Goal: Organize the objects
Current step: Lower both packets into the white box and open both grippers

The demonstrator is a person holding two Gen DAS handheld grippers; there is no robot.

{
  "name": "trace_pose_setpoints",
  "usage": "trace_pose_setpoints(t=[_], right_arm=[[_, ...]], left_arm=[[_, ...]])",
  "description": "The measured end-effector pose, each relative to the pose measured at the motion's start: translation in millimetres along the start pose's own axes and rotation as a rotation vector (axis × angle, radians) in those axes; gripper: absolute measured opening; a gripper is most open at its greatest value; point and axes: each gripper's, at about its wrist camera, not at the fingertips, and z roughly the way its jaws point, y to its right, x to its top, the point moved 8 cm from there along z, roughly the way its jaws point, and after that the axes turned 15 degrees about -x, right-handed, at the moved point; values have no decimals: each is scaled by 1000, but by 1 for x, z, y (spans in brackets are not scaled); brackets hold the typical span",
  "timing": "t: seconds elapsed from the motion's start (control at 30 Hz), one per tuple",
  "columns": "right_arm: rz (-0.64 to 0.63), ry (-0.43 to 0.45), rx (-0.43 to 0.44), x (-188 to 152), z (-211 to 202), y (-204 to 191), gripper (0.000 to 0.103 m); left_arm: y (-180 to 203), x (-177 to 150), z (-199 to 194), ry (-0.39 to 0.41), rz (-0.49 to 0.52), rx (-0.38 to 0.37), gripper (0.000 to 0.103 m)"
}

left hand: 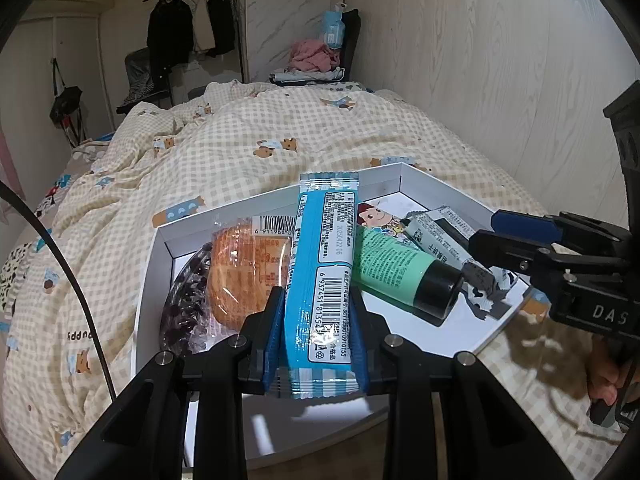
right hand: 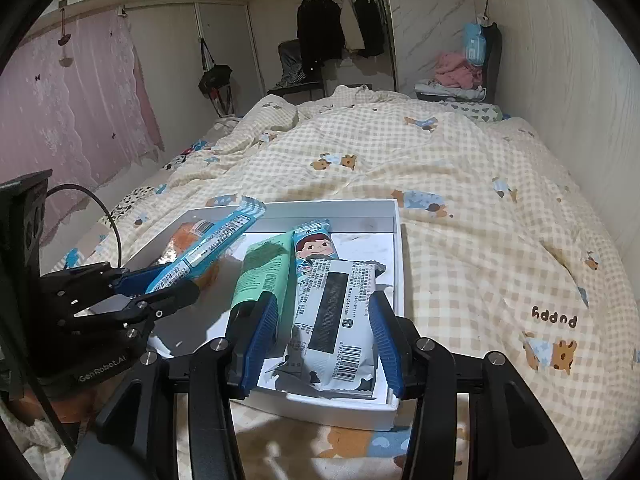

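A white tray [left hand: 146, 276] lies on the bed; it also shows in the right wrist view [right hand: 394, 240]. My left gripper [left hand: 318, 330] is shut on a blue snack bar [left hand: 324, 264], held above the tray; the bar also shows in the right wrist view [right hand: 212, 244]. My right gripper [right hand: 320, 338] stands open around a white snack packet [right hand: 338, 320] that lies in the tray. Beside it lie a green tube [right hand: 266, 276] and a cartoon-boy packet [right hand: 314, 244]. An orange pastry pack [left hand: 250, 272] and a dark hair claw [left hand: 186, 304] lie at the tray's left.
The bed has a cream checked duvet [right hand: 460, 208] with bear prints. A wood-panel wall [left hand: 500, 60] runs along the right. A chair with clothes [right hand: 464, 76] stands at the far end, a clothes rack [right hand: 340, 28] behind.
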Motion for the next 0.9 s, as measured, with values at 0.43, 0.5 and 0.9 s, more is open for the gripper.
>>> trace_pose_setpoints(t=[0.43,0.5,0.9], right_arm=[[7,2,15,0,-1,0,50],[9,2,19,1,-1,0,50],[21,1,51,3,-1,1,50]], left_arm=[[-2,-1,0,-5,-17,-23,33],[-3,0,0,-4,-25,-32,34],[-14,4,-16,66,-118,-122,40]])
